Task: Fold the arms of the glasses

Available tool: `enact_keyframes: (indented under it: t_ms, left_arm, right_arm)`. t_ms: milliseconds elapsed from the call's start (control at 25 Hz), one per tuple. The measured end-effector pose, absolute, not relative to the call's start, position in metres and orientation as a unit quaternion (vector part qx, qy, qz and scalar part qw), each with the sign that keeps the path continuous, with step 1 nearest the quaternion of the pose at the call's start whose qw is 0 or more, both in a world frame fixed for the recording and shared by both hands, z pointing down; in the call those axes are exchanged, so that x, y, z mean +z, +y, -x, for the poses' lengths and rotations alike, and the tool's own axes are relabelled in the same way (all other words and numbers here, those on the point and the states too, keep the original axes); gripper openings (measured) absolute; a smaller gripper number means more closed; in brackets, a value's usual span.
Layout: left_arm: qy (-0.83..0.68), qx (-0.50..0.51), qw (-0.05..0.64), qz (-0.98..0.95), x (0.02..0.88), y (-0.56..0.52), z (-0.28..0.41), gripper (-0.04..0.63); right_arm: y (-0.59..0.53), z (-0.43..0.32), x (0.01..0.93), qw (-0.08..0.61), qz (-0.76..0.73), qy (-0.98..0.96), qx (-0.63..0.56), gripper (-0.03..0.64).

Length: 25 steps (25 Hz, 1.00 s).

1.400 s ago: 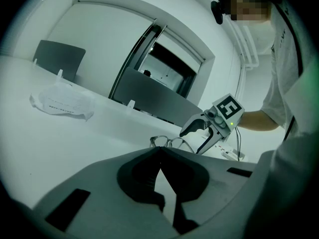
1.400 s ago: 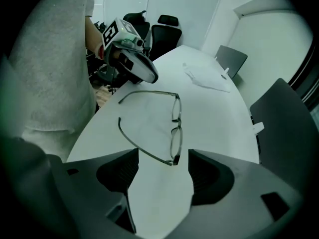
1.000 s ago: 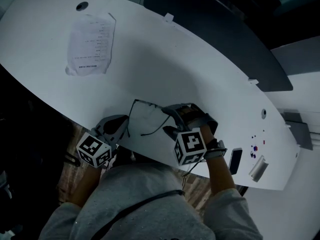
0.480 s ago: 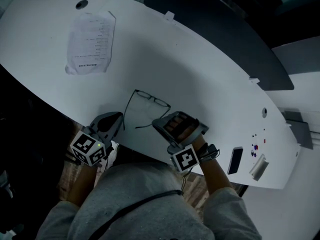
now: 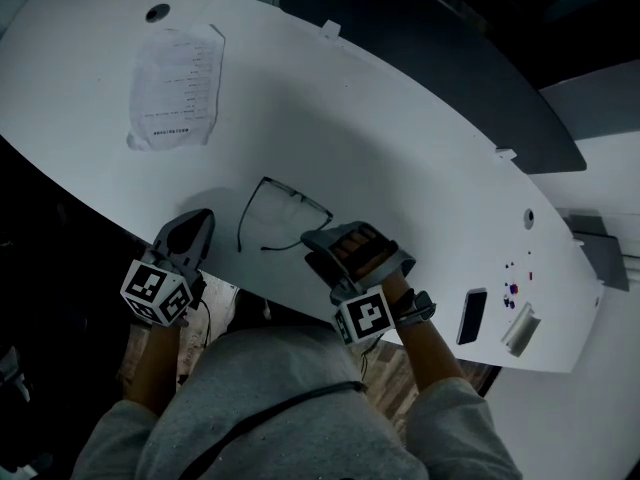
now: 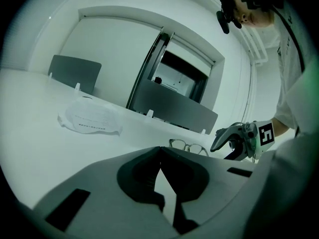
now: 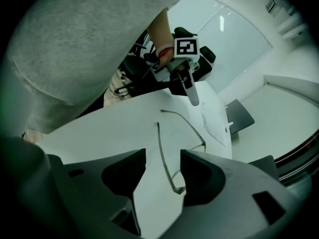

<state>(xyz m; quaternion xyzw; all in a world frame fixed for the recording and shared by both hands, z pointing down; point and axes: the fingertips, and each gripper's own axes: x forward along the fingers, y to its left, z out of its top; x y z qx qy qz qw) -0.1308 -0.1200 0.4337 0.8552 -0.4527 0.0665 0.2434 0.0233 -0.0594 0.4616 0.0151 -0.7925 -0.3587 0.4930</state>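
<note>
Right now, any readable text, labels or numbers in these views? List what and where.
Nothing can be quoted.
Paper sheet on the white table: several printed lines, too small and blurred to read.
Marker cubes, left and right: black-and-white square codes, no letters or digits.
Small coloured marks near the table's right end: too small to tell.

The head view is dim. The white surface is its brightest area, a broad soft shadow greys the middle, and the surroundings sink to near black. The glasses show as a thin sharp line. Both gripper views are brighter, green-tinted, bowed by the wide lens and black at the corners.
</note>
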Motion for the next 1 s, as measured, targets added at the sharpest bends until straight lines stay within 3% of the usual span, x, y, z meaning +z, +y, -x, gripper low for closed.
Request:
enact_keyframes:
  t_ms: [200, 280, 320, 640, 1000]
  left_arm:
    - [-0.447, 0.068, 0.244, -0.858, 0.432, -0.115, 0.125, 0.015]
    - [-0.444, 0.070, 0.243, -0.860, 0.432, -0.112, 0.123, 0.015]
    - [-0.443, 0.072, 0.240, -0.861, 0.433, -0.111, 0.123, 0.015]
    - [-0.504, 0.112, 0.197, -0.834, 0.439, -0.115, 0.164, 0.015]
    - [-0.459, 0.151, 0.189, -0.855, 0.451, -0.102, 0.149, 0.015]
  right_arm:
    - [-0.069, -0.014, 0.480, 0.543, -0.037, -0.730, -0.413, 0.197]
    - [-0.071, -0.010, 0.478, 0.535, -0.050, -0.719, -0.440, 0.065]
    - [-0.072, -0.009, 0.475, 0.527, -0.059, -0.718, -0.451, 0.041]
    - [-0.070, -0.004, 0.439, 0.421, -0.124, -0.767, -0.468, 0.032]
    - [-0.054, -0.009, 0.413, 0.311, -0.141, -0.906, -0.249, 0.031]
